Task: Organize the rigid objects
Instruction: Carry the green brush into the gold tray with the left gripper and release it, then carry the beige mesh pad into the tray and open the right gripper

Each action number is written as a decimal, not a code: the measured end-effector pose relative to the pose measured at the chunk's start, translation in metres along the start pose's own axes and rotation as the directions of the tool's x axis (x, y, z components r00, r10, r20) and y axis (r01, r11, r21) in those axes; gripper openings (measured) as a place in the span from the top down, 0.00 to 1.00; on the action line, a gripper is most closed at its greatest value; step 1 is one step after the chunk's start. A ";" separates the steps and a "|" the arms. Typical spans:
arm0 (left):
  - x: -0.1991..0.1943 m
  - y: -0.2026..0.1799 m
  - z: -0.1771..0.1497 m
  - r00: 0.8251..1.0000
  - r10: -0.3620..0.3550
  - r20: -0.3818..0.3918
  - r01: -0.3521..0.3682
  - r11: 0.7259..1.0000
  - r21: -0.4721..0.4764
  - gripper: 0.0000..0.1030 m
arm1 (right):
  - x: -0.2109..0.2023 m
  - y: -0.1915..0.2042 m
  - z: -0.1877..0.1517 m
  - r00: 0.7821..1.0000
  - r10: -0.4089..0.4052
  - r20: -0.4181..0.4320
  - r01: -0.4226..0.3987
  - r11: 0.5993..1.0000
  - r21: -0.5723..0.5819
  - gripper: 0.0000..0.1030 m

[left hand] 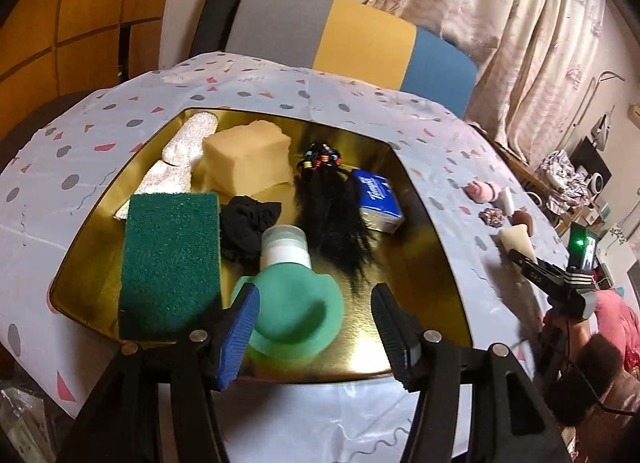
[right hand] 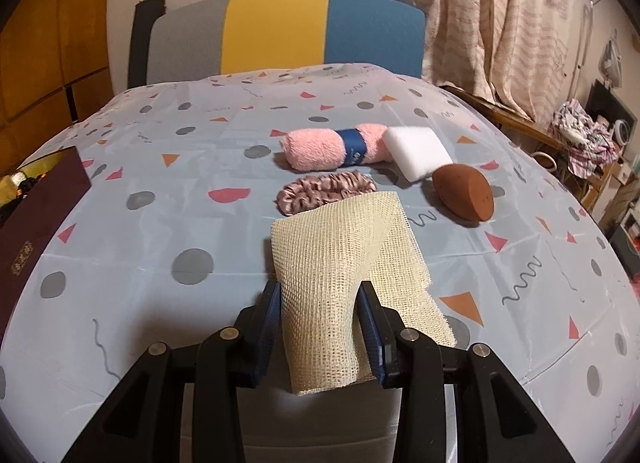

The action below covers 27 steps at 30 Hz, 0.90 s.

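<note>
Left wrist view
Left gripper (left hand: 314,327): we see its blue-padded fingers (left hand: 240,333) spread wide above the near edge of the gold tray (left hand: 436,259), gripping nothing.
Green bottle (left hand: 294,303): it lies on its side in the tray between the fingers; the left pad sits just at its edge and the right pad is clear of it. Its long axis runs away from us, white cap (left hand: 285,245) pointing toward the tray's middle, broad base toward the gripper.
Green scouring pad (left hand: 170,259): just left of the bottle, long axis running away from us.
Other tray contents: a yellow sponge (left hand: 248,161), a white fuzzy strip (left hand: 180,155), a black cloth (left hand: 248,229), a black hairpiece (left hand: 332,219) and a blue tissue pack (left hand: 378,199).
Right gripper (left hand: 524,261): we see it at the right over the tabletop (left hand: 80,135), touching a cream object; from here we cannot tell its grip.

Right wrist view
Right gripper (right hand: 320,327): fingers (right hand: 272,323) closed on a folded cream mesh cloth (right hand: 332,263), which rises from the pads and points away from us.
Tabletop (right hand: 160,167): beyond the cloth we see a striped scrunchie (right hand: 324,187), a pink rolled towel (right hand: 332,149) lying crosswise, a white sponge block (right hand: 418,151) and a brown egg-shaped sponge (right hand: 464,193).
Left edge: a dark red box (right hand: 36,223).
</note>
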<state>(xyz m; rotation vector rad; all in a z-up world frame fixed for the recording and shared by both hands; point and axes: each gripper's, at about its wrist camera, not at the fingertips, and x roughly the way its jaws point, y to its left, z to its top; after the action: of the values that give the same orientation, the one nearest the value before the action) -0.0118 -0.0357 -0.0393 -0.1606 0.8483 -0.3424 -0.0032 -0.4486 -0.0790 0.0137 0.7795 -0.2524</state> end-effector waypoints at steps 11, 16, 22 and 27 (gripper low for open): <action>-0.006 -0.008 -0.004 0.998 -0.058 0.008 0.058 0.998 0.013 0.43 | -0.049 0.038 0.007 0.984 0.177 0.030 -0.177 0.984 0.017 0.62; -0.011 -0.006 -0.005 0.998 -0.049 0.026 0.049 0.999 0.006 0.43 | -0.076 0.084 0.017 0.947 0.318 0.042 -0.319 0.948 0.018 0.62; -0.021 0.005 -0.006 0.998 -0.034 0.052 0.035 0.999 -0.018 0.43 | -0.105 0.166 0.025 0.881 0.472 0.022 -0.469 0.880 -0.078 0.62; -0.032 0.020 -0.005 0.996 -0.008 0.085 0.013 0.998 -0.055 0.43 | -0.106 0.226 0.026 0.858 0.512 -0.035 -0.512 0.851 -0.115 0.62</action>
<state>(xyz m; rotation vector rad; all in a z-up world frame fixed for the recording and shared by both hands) -0.0305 -0.0060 -0.0259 -0.2295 0.7733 -0.3202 -0.0054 -0.2090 -0.0052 0.1071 0.7653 0.3066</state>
